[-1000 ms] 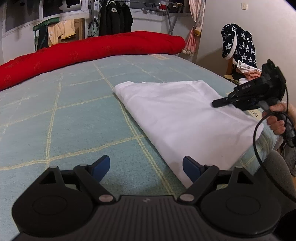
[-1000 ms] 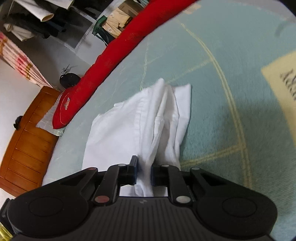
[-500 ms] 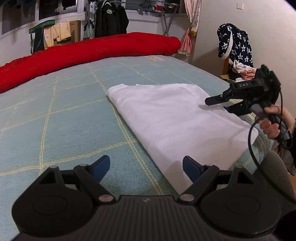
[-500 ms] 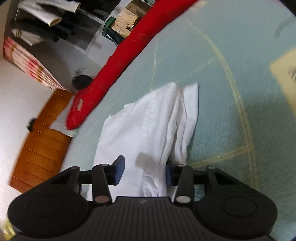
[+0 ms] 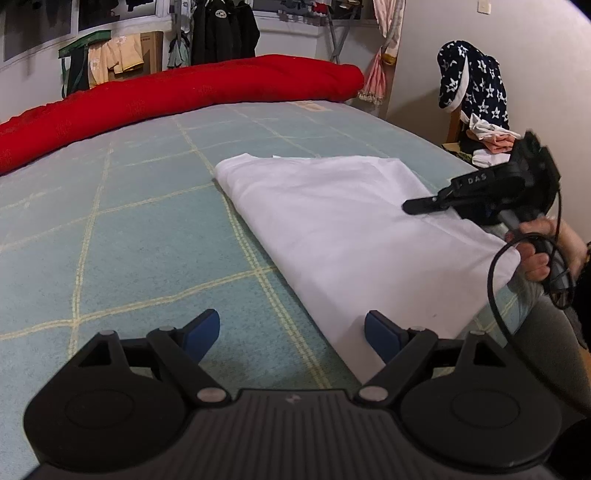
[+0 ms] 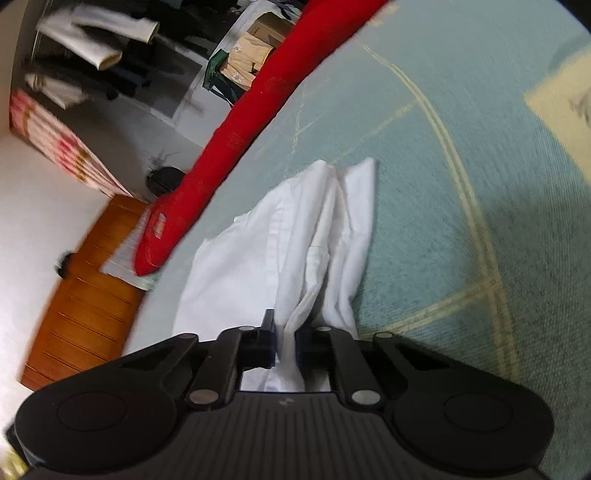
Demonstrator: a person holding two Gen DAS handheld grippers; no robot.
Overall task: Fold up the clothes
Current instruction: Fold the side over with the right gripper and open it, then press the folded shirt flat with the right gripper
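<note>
Left gripper [image 5: 291, 332]: spread wide, empty, at the white garment [image 5: 343, 229]'s near edge.
Right gripper [image 6: 285, 341]: clenched on bunched garment folds; only the left view shows the hand [image 5: 546, 251].

Teal bed cover [image 5: 147, 236] with pale yellow grid lines. Rolled red quilt [image 5: 177, 99] along far edge of bed. Dark jackets [image 5: 221, 29] hanging behind it, beside peach garment [image 5: 114, 55] on a green frame. Navy star-patterned garment [image 5: 472, 85] draped over chair at right wall. Orange wooden cabinet [image 6: 81, 295] beside bed, right wrist view.
</note>
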